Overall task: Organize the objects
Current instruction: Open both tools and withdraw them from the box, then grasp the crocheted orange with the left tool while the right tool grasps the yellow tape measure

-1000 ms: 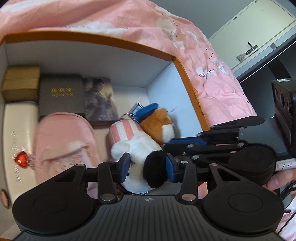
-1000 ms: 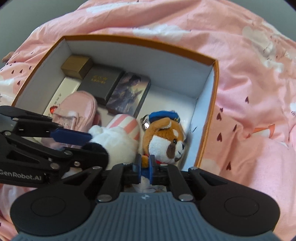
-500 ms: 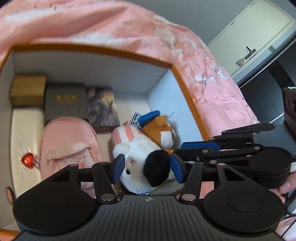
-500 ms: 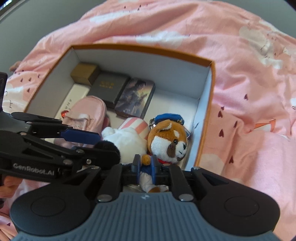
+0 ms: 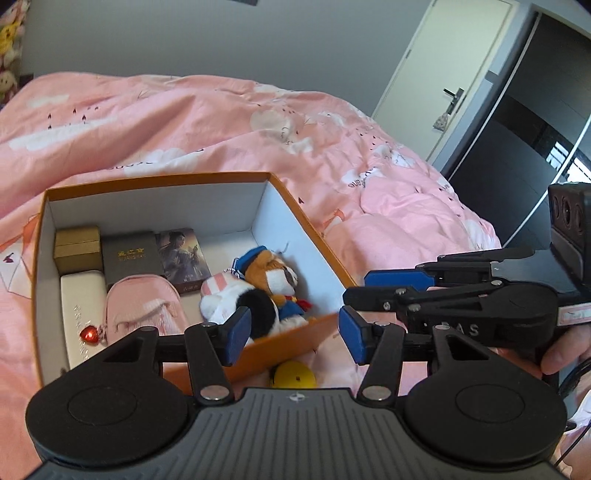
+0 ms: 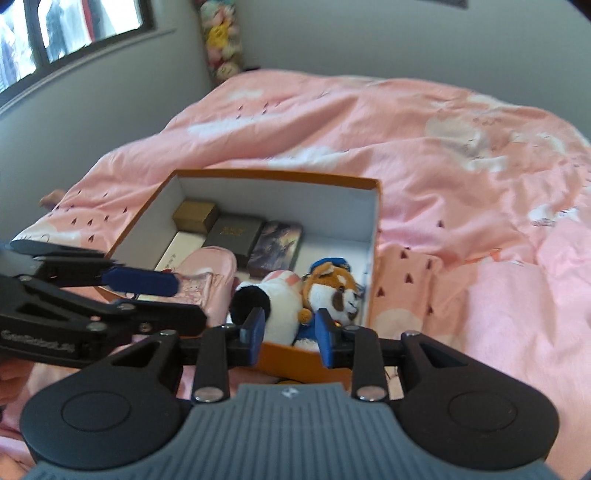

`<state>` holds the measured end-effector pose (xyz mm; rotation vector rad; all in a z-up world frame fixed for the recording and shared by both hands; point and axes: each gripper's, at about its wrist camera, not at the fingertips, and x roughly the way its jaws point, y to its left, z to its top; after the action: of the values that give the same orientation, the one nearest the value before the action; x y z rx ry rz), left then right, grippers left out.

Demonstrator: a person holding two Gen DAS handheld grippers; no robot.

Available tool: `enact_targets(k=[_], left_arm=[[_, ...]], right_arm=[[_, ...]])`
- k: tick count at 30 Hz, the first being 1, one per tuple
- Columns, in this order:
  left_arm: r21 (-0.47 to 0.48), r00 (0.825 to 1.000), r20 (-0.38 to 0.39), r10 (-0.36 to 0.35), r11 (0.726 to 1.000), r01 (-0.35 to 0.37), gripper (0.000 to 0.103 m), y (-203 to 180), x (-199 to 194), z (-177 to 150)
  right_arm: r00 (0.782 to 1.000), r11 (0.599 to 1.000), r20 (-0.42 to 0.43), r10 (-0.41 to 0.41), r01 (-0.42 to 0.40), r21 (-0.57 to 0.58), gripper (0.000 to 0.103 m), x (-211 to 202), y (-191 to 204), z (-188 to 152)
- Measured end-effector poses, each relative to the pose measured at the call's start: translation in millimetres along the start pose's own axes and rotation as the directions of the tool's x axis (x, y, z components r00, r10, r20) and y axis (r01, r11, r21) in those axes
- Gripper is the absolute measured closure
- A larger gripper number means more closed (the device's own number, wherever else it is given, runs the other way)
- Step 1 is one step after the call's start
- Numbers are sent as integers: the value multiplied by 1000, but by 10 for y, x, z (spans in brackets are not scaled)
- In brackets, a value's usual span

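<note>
Ahead of my left gripper (image 5: 291, 334), jaws apart and empty, orange box (image 5: 295, 334) near rim, two plush toys (image 5: 258, 291) inside; right gripper (image 6: 290, 334) opening, empty, pink bedding (image 6: 461, 184) clear beyond.

We see a bed covered by a rumpled pink duvet (image 5: 207, 122) printed with white clouds and small dark hearts. Behind the bed stands a plain grey wall (image 6: 406, 37). In the left wrist view, a pale door (image 5: 443, 74) with a dark lever handle (image 5: 452, 91) stands at the upper right, and a small patterned pouch (image 5: 440, 121) hangs just below that handle. Beside the door we see a dark sliding panel (image 5: 532, 122). In the right wrist view, a window (image 6: 66, 29) sits at the upper left, and a blurred pile of soft toys (image 6: 223, 40) fills the corner beyond the bed.
</note>
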<state>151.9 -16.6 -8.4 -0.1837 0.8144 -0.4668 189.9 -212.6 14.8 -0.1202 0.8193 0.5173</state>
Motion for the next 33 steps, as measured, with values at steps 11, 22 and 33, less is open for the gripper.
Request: enact_targets(k=[11,22,33], left_arm=[[-85,989,-149,0,996,-13,42,-26,298,-539],[-205,965,-257,47,973,-102,47,152,787,-835],[-199,955,-292,55,973,-117,55,163,998,-877]], right_arm=[[993,980,8,-121,118,161,60,46,-102,-735],[991,981,-59,-118,126,147,59,325,-61,-1024],[987,963,-136,-88,119,241,51,511,-267,-1090]])
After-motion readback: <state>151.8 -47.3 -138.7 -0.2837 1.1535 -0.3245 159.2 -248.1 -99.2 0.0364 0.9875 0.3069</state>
